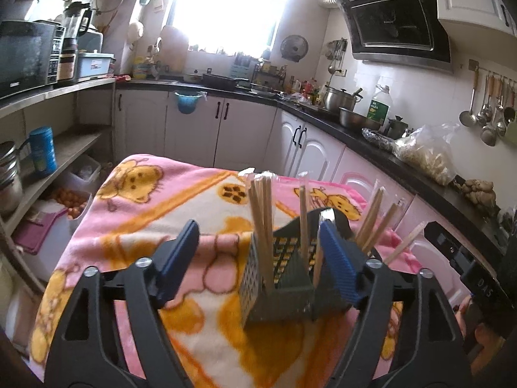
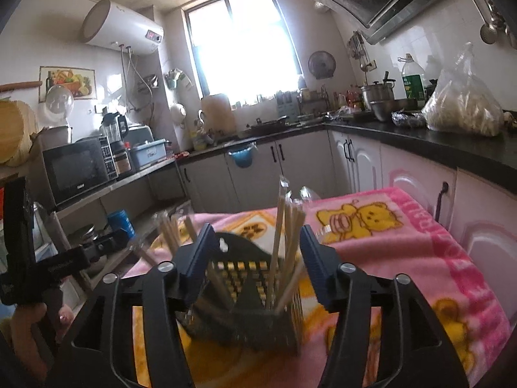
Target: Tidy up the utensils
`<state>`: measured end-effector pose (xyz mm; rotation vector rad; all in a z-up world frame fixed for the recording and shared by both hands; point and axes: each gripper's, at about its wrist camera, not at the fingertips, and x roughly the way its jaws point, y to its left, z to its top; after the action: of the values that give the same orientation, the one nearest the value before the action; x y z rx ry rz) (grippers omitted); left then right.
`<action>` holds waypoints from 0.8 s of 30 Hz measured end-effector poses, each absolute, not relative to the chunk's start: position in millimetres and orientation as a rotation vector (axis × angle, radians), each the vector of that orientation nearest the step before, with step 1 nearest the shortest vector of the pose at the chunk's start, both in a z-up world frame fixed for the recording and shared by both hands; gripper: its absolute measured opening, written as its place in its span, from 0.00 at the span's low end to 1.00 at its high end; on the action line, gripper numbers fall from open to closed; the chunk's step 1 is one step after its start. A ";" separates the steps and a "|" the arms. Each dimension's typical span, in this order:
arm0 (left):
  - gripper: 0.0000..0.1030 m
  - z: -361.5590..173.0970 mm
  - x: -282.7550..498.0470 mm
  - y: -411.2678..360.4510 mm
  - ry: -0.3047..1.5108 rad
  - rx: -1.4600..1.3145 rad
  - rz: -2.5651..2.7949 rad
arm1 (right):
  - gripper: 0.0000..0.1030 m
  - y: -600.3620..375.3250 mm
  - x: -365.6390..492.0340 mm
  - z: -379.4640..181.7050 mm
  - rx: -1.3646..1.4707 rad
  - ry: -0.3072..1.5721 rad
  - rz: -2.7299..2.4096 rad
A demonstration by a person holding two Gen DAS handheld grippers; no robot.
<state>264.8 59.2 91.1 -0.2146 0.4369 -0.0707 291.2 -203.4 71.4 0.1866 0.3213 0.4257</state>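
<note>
A dark perforated utensil holder (image 1: 278, 278) (image 2: 252, 294) stands on a pink blanket with yellow bears (image 1: 155, 200) (image 2: 404, 245). Several wrapped wooden chopsticks (image 1: 261, 207) (image 2: 284, 226) stand upright in it, leaning apart. My left gripper (image 1: 258, 236) is open; the holder sits between its blue pads, close to the right pad (image 1: 339, 258) and well apart from the left one. My right gripper (image 2: 257, 236) is open too, with its pads on either side of the holder's top and not pressing on it. Each view shows the other gripper and a hand at its edge.
White cupboards under a black counter (image 1: 371, 135) run behind and to the right, with pots (image 1: 339, 97), an oil bottle (image 1: 379, 106) and a full plastic bag (image 1: 429, 155). Ladles (image 1: 491, 116) hang on the wall. A shelf unit with a microwave (image 2: 80, 168) stands on the left.
</note>
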 end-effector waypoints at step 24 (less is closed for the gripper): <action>0.89 45.4 168.0 18.5 0.474 -0.136 -0.108 | 0.90 -222.6 175.3 52.6 0.085 0.303 0.441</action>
<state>168.0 18.5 45.4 -0.1356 0.4743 -0.1083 175.3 -222.6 52.6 0.0852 0.3025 0.4406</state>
